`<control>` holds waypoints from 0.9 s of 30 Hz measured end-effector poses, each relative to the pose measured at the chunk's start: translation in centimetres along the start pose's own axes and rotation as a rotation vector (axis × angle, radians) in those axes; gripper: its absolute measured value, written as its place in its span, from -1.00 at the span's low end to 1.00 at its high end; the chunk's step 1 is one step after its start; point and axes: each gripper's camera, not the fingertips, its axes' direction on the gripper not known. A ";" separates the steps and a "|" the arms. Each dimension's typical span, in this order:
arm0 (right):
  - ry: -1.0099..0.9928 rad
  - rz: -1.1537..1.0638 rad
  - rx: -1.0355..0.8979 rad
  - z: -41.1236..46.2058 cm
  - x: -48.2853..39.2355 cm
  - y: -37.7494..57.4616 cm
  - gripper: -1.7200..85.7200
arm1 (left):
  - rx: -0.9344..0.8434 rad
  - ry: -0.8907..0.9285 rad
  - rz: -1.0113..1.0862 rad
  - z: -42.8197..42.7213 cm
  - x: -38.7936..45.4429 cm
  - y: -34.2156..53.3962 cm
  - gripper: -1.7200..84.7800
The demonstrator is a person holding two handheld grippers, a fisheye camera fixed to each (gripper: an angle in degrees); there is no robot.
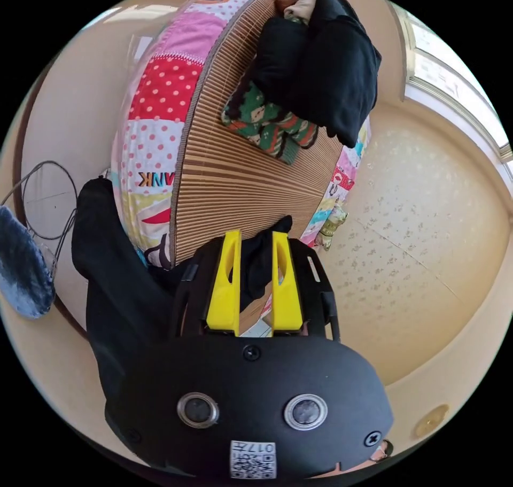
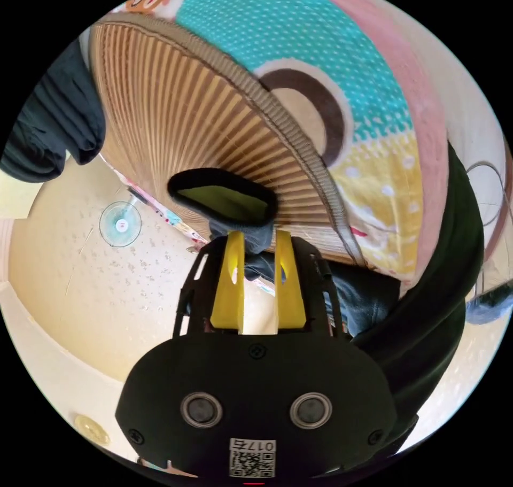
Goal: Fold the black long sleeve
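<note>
In the left gripper view, the left tool point(image 1: 255, 281) sits in the lower middle of the frame. Its two yellow jaws stand close together and a bit of the black long sleeve shirt point(image 1: 115, 289) is pinched between them, so this tool grasps the shirt. From the jaws the black cloth runs to the left and hangs in a long dark strip down the left side of the frame.

Behind it is the bed with a brown striped bamboo mat point(image 1: 235, 187) on top. A bright patchwork quilt with pink, red and dotted squares point(image 1: 155, 129) shows along the mat's left edge. At the top of the frame, a pile of folded black clothes point(image 1: 331, 64) lies on the mat. A green patterned knit piece point(image 1: 267, 123) lies under that pile. The cream floor with small spots point(image 1: 427, 252) takes the right side.

In the right gripper view, the right tool point(image 2: 259, 281) is in the lower middle of the frame. Its yellow jaws are pinched on a black sleeve cuff with a yellow-green inside point(image 2: 224, 201), which stands open like a ring just above the jaw tips. More of the black shirt curves down the right side of the frame. The bamboo mat fans out across the upper left, and the quilt with a teal dotted patch lies to the upper right. A small blue fan point(image 2: 120, 224) stands on the floor at the left.
</note>
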 end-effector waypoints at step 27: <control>0.137 -0.394 -1.151 40.3 1.6 24.6 -0.66 | -0.205 -0.030 0.137 5.9 3.0 -2.5 -0.75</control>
